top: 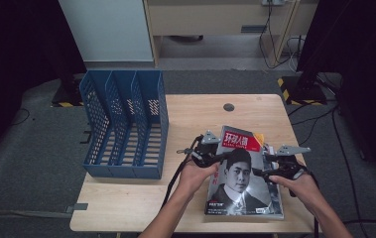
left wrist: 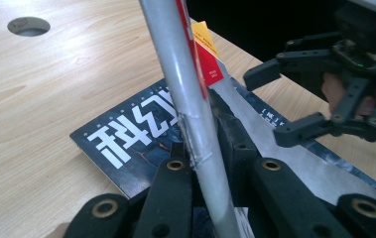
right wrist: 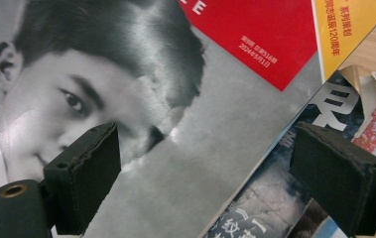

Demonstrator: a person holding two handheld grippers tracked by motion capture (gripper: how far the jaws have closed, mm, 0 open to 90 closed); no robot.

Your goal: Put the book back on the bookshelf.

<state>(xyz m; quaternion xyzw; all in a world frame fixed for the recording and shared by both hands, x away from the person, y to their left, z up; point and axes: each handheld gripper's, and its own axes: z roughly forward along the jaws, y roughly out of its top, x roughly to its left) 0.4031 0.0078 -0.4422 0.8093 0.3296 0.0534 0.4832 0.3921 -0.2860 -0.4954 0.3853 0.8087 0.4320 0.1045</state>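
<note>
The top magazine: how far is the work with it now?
Done: the left gripper is shut on the top magazine, lifting its left edge off the magazine beneath. In hand: the right gripper stands open at the opposite edge. Left, probably: carrying it into the blue file rack.

Covered, cropped and unreadable parts

The top magazine (top: 245,173) hides most of the magazines beneath (right wrist: 275,203), and its small print is too fine to read. The left gripper's (top: 214,157) pads are hidden behind its edge. The rack's (top: 123,124) slot floors are hard to see.
</note>
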